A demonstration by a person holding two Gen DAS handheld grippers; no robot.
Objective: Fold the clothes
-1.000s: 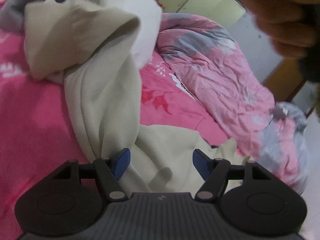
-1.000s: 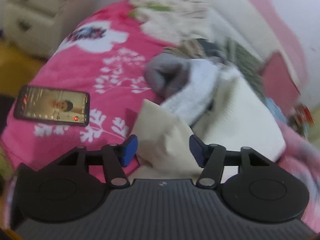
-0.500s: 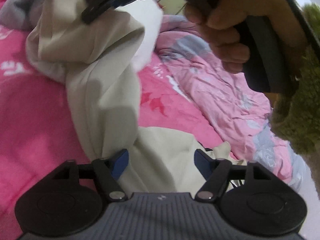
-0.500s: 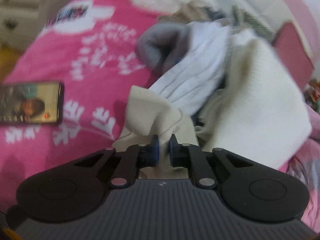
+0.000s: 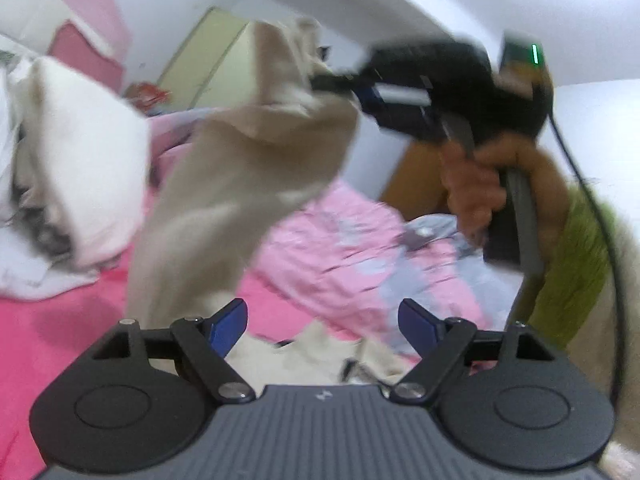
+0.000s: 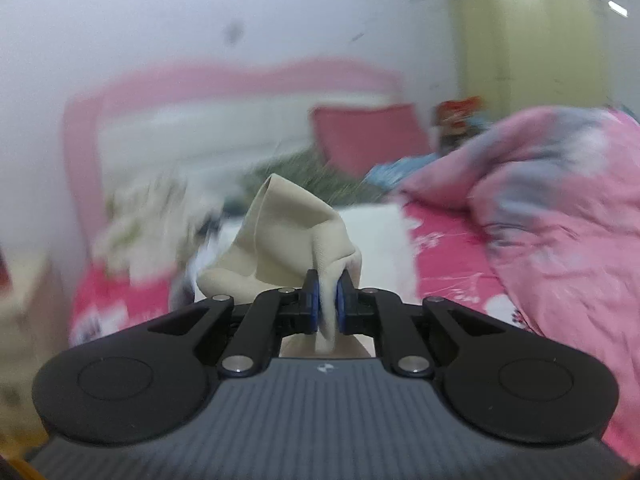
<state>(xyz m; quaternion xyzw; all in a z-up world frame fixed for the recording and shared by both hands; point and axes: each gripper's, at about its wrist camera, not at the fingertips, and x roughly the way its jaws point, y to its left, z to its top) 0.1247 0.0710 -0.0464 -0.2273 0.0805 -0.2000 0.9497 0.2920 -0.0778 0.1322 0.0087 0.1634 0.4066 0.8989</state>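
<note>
The right tongs (image 6: 325, 305) are pinched tight on a fold of the soft beige garment (image 6: 280, 240), the cloth squeezed between the two blue pads (image 6: 313, 306) and bunching up in front of them. Only the left wrist view shows how that garment hangs: the beige garment (image 5: 240, 184) is lifted high off the bed and drapes down in one long length, its lower end lying crumpled on the bed just ahead of the left tongs (image 5: 322, 326). That same view alone shows the right tongs (image 5: 332, 80) from outside, blurred, with a person's hand (image 5: 474, 188) wrapped around the handle, a fuzzy green sleeve (image 5: 572, 272) behind it and a dark cable trailing down. The left tongs are spread wide and have just been opening further; the hanging cloth passes behind the left blue pad (image 5: 228, 324), though whether it touches I cannot tell, and nothing is pressed between the two pads. The right wrist view alone gives the head of the bed: one pink and white headboard (image 6: 224, 92), one pink cushion (image 6: 368, 140) and one pale yellow wardrobe (image 6: 528, 48). Both views show the one hot-pink floral bedsheet (image 6: 448, 264) and the one rumpled pink and grey duvet (image 6: 560, 208). A heap of white clothes (image 5: 80, 184) sits on the bed beside the hanging garment; the blur keeps me from counting its pieces.
</note>
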